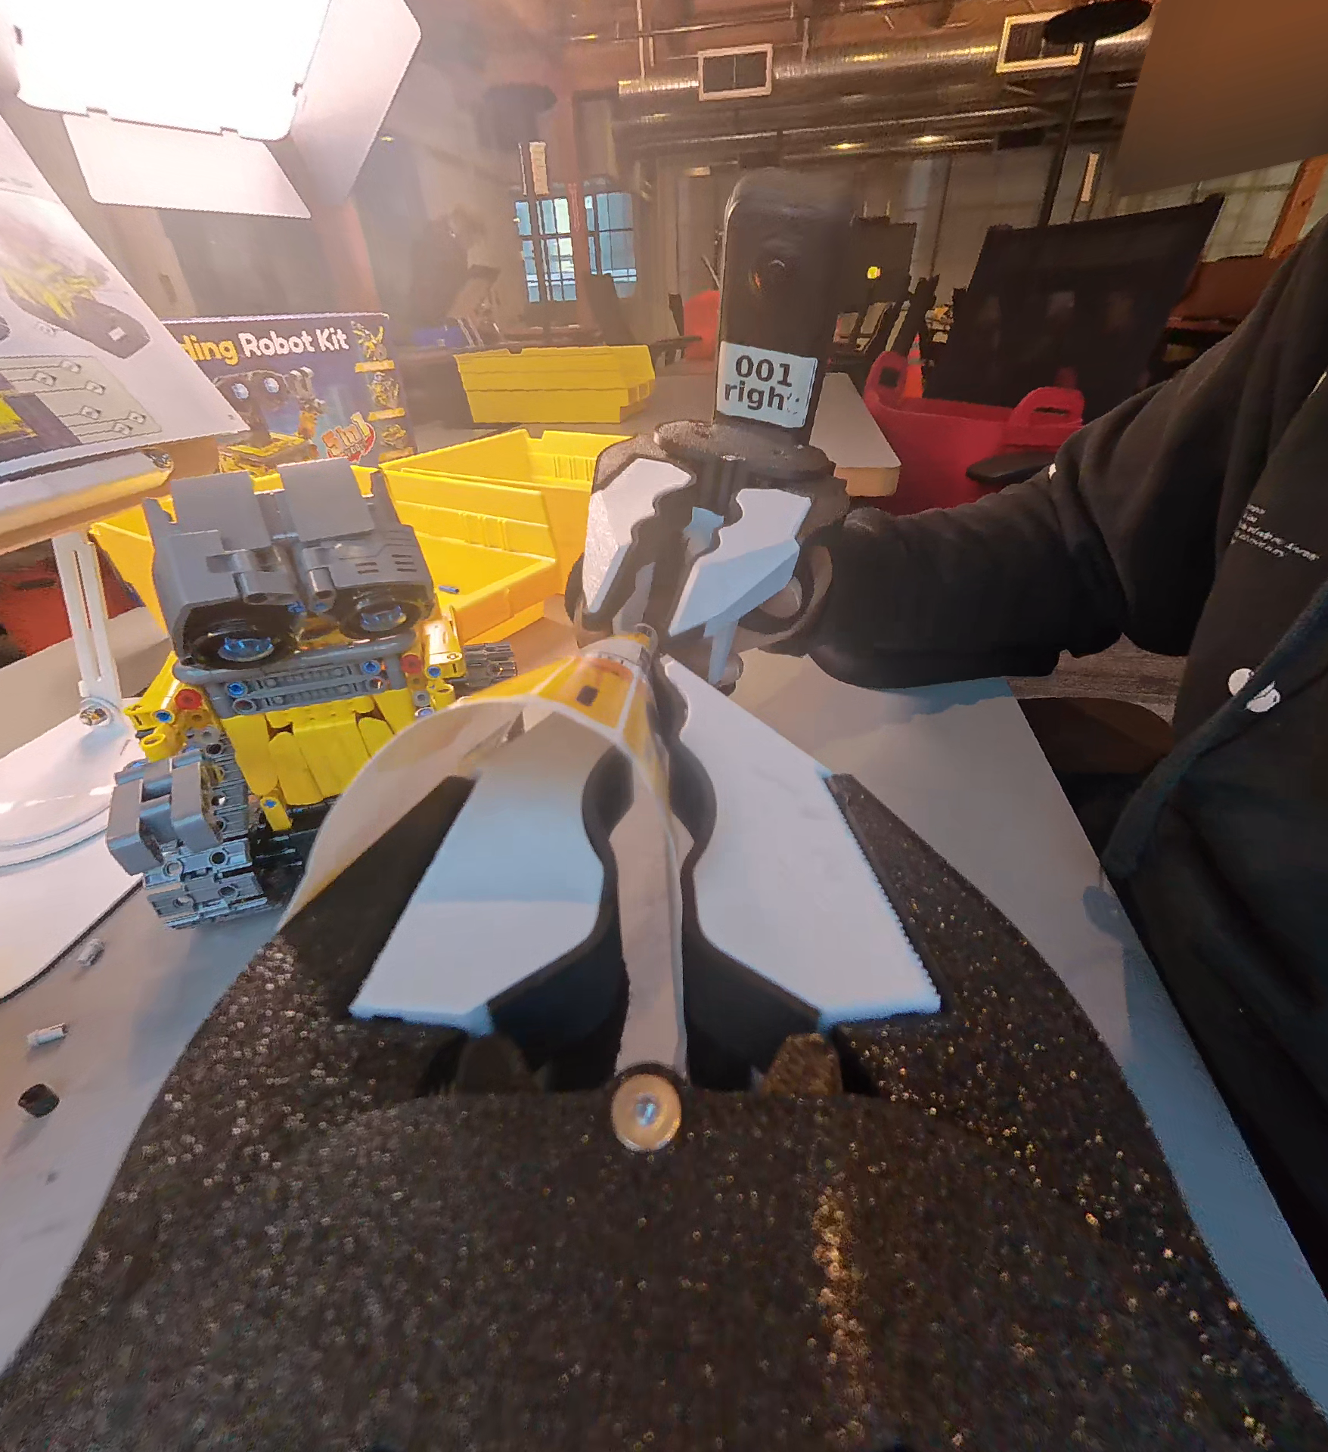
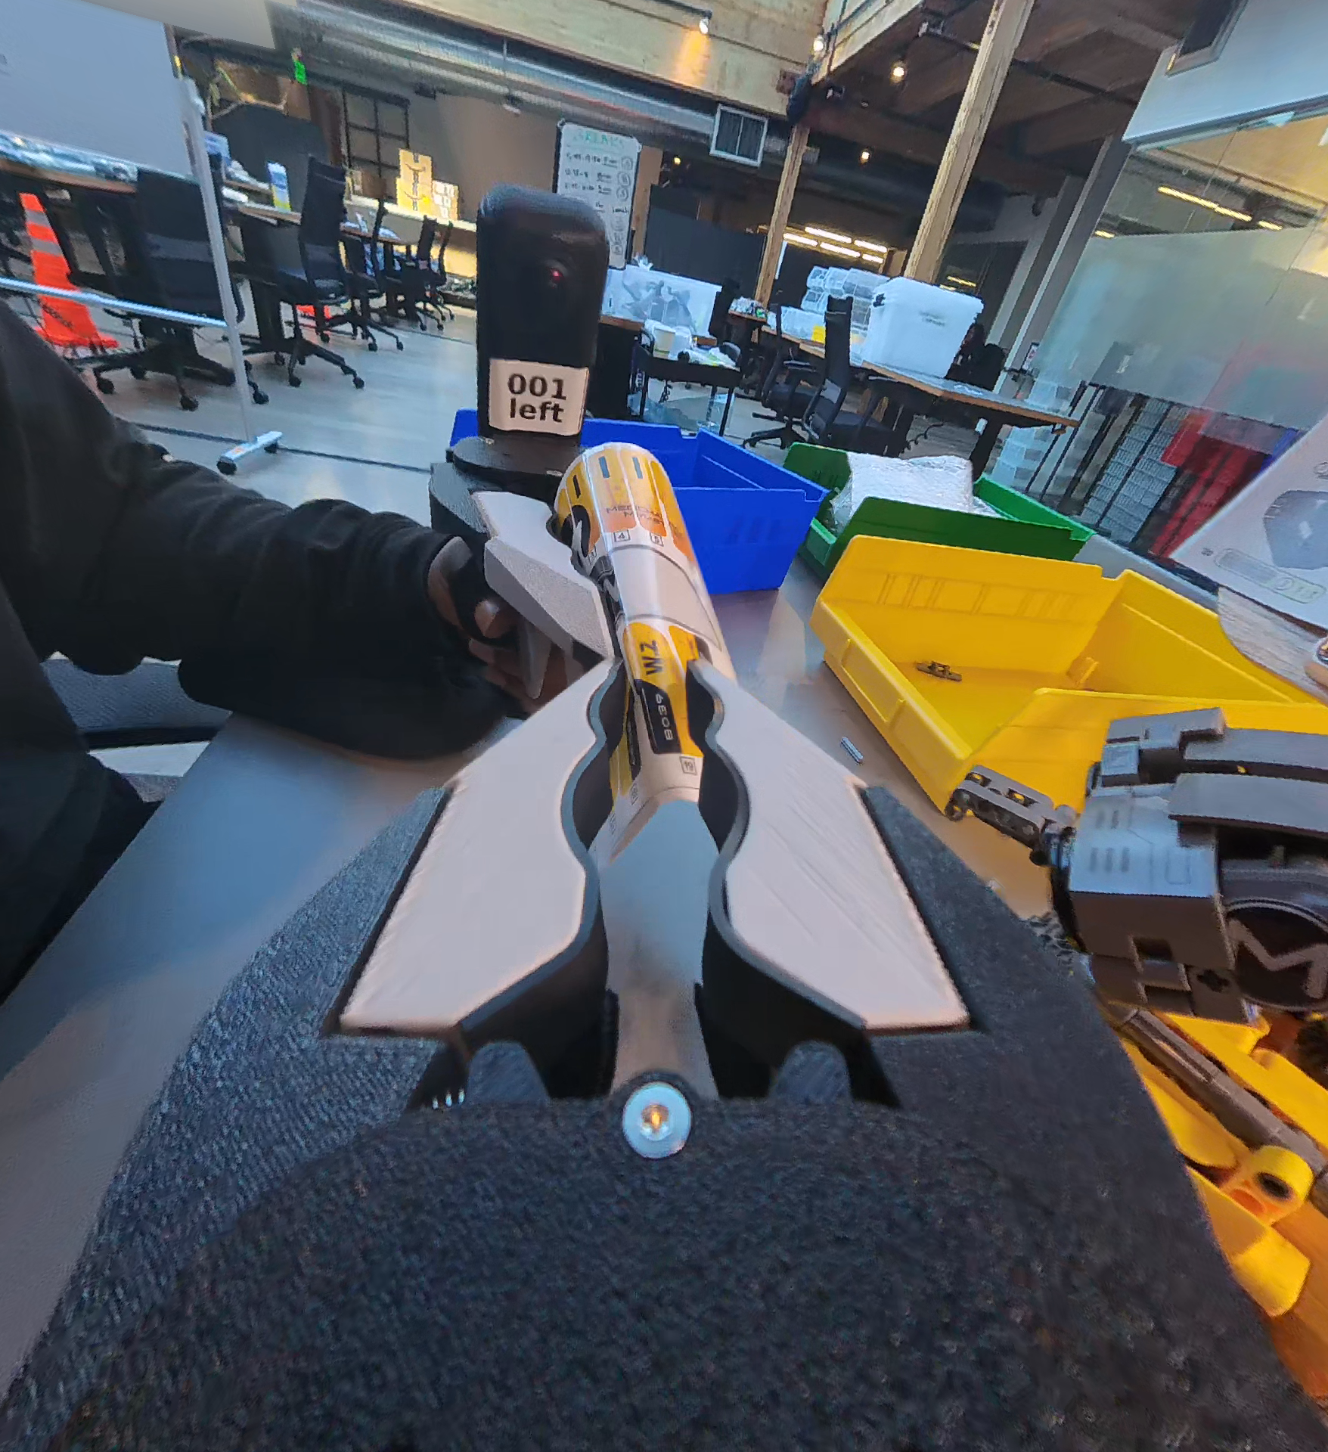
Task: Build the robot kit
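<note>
A curled yellow-and-white printed sheet [image 1: 488,754] is stretched between both grippers above the grey table [image 1: 920,786]. My left gripper [image 1: 649,668] is shut on its near end, and the sheet bends over my left finger. My right gripper [image 1: 680,628] faces it and pinches the far end. In the right wrist view the sheet [image 2: 645,566] looks rolled like a tube. My right gripper [image 2: 653,680] is shut on its lower end, and the left gripper [image 2: 594,621] grips it just beyond, one finger hidden behind it. A yellow and grey brick-built robot [image 1: 291,628] stands to the left, and it shows at right in the right wrist view [image 2: 1234,903].
Yellow bins [image 1: 488,511] [image 2: 999,628], a blue bin [image 2: 731,511] and a green bin [image 2: 944,526] stand on the table. The kit box [image 1: 307,377], an instruction booklet [image 1: 32,314] on a white stand and small loose parts [image 1: 48,1037] lie left. A person's dark sleeve [image 1: 1038,550] is right. My left and right fingertips are right by each other.
</note>
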Tool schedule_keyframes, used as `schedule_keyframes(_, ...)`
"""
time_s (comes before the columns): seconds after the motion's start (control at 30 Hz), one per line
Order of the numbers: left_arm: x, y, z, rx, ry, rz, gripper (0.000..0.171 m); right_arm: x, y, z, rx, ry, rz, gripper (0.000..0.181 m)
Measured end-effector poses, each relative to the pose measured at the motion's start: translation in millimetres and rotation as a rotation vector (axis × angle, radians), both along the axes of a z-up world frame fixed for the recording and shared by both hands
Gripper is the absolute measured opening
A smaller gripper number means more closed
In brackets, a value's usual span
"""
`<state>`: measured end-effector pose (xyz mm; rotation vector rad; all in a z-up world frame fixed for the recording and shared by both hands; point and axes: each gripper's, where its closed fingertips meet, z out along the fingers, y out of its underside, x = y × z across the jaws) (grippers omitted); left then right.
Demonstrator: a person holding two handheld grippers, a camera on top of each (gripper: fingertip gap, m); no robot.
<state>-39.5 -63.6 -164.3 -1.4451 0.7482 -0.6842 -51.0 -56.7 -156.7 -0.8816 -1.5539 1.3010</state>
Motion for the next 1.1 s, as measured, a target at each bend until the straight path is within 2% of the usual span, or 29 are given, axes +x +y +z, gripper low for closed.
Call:
schedule_keyframes(0.17, 3, -1, -5, -0.009, 0.027, -0.011, 0.0, 2, -6, -11, 0.142, -0.036, 0.008, 0.014)
schedule_keyframes(0.27, 4, -2, -8, -0.012, 0.04, -0.02, 0.0, 4, -8, -17, 0.198, -0.059, 0.016, 0.007)
schedule_keyframes(0.53, 6, -6, -6, -0.022, 0.021, -0.053, 0.0, 9, -12, -16, 0.058, -0.076, 0.096, 0.004)
schedule_keyframes(0.73, 11, -8, -12, -0.061, 0.027, -0.086, 0.0, 12, -17, -22, -0.046, -0.149, 0.161, 0.005)
schedule_keyframes(1.1, 13, -6, -37, -0.113, 0.179, -0.069, 0.0, 13, -12, -44, 0.051, -0.265, 0.143, 0.003)
